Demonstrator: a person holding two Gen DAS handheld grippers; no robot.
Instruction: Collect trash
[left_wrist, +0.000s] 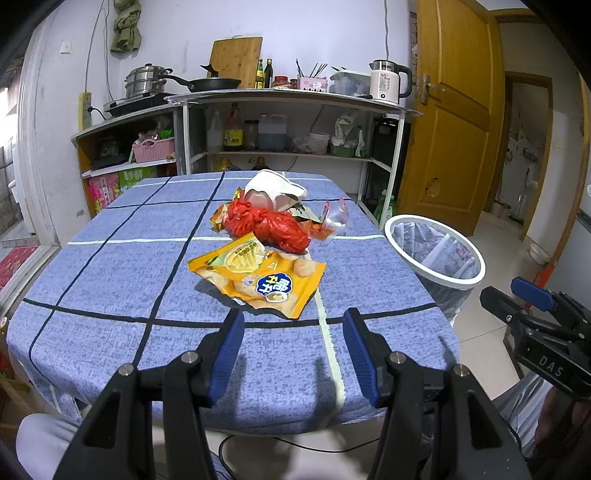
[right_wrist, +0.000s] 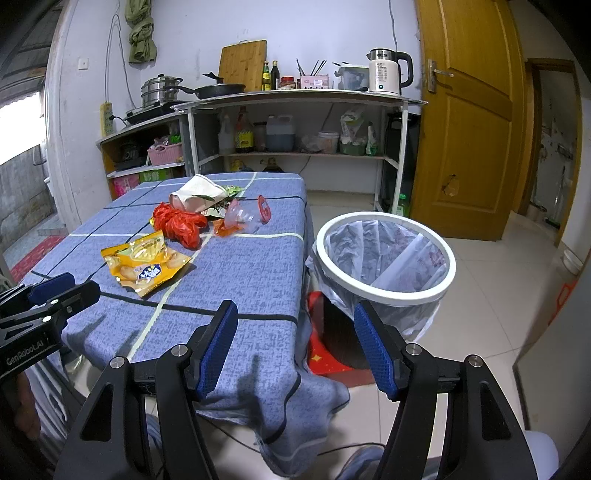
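Left gripper and right gripper fingers spread wide apart, holding nothing.

Glossy foil snack bag; matt woven tablecloth; crinkled plastic bag.

Yellow snack bag lying flat just ahead of the left tool; red plastic bag, crumpled paper cup piling beyond; lined bin standing ahead of the right tool.
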